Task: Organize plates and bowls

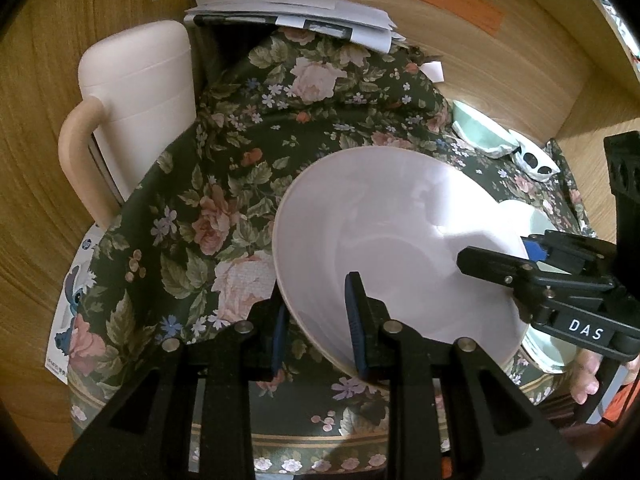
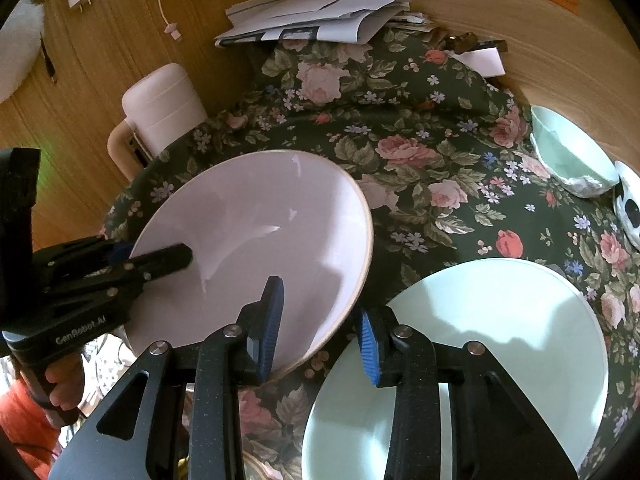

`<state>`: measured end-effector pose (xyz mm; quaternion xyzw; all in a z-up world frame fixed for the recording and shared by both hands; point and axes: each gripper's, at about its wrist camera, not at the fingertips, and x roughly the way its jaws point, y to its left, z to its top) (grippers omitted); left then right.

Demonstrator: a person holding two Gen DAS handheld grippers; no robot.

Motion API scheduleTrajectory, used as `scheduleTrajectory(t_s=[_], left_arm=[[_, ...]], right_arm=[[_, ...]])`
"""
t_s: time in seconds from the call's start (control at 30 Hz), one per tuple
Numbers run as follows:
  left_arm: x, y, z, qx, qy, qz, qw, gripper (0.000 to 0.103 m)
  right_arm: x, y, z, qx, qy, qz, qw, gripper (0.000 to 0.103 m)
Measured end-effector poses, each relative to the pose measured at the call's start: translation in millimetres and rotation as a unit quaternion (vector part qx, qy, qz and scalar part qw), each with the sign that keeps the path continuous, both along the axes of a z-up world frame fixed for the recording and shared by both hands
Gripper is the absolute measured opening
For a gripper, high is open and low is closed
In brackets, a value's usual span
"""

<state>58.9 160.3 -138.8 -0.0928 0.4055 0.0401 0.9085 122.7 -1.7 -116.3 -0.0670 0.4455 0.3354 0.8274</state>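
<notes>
Left tongs clamped on white bowl rim; right tongs straddle opposite rim, pads apart. Glazed, slick, breakable: grip rim only.

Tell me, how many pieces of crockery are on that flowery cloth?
4: a white bowl left of centre, a pale green plate beside it, a small green bowl at the far right, and a black-spotted dish partly cut off.

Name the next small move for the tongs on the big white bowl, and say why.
Probably draw the right tongs back off the rim of the white bowl. Their pads straddle that rim with a gap showing at the outer pad, so they seem not to grip. The left tongs pinch another part of the rim and appear to hold the bowl alone.
</notes>
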Motion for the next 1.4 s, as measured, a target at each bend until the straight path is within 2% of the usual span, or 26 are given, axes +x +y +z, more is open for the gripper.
scheduleTrajectory(t_s=[0.1,0.23,0.37,0.5,0.67,0.77,0.87,0.97,1.1,1.4], left_arm=[[-6,-2,11,0.034,-0.027,0.013,0.9990,0.027],[-7,-1,27,0.033,-0.045,0.015,0.9983,0.030],[-7,-10,43,0.034,-0.071,0.010,0.9968,0.046],[-6,-27,56,0.045,-0.094,-0.006,0.9945,0.051],[7,-54,69,0.050,-0.111,-0.032,0.9920,0.059],[20,-70,74,0.050,-0.114,-0.046,0.9912,0.060],[35,-86,78,0.050,-0.114,-0.053,0.9907,0.074],[53,-102,81,0.056,-0.118,-0.055,0.9899,0.075],[79,-117,85,0.047,-0.112,-0.062,0.9907,0.082],[148,-149,84,0.063,-0.080,-0.076,0.9919,0.085]], right_arm=[[-1,-8,8,0.011,-0.014,-0.009,1.000,0.034],[-1,-22,21,0.027,-0.039,-0.024,0.999,0.040],[0,-38,30,0.036,-0.055,-0.038,0.997,0.044],[2,-60,40,0.040,-0.070,-0.057,0.995,0.044],[6,-91,55,0.046,-0.094,-0.087,0.991,0.052],[11,-112,63,0.048,-0.109,-0.107,0.987,0.059],[18,-135,69,0.049,-0.122,-0.135,0.982,0.065],[27,-158,73,0.051,-0.128,-0.159,0.978,0.071],[41,-181,73,0.045,-0.132,-0.180,0.974,0.072],[93,-210,60,0.044,-0.108,-0.211,0.970,0.072]])
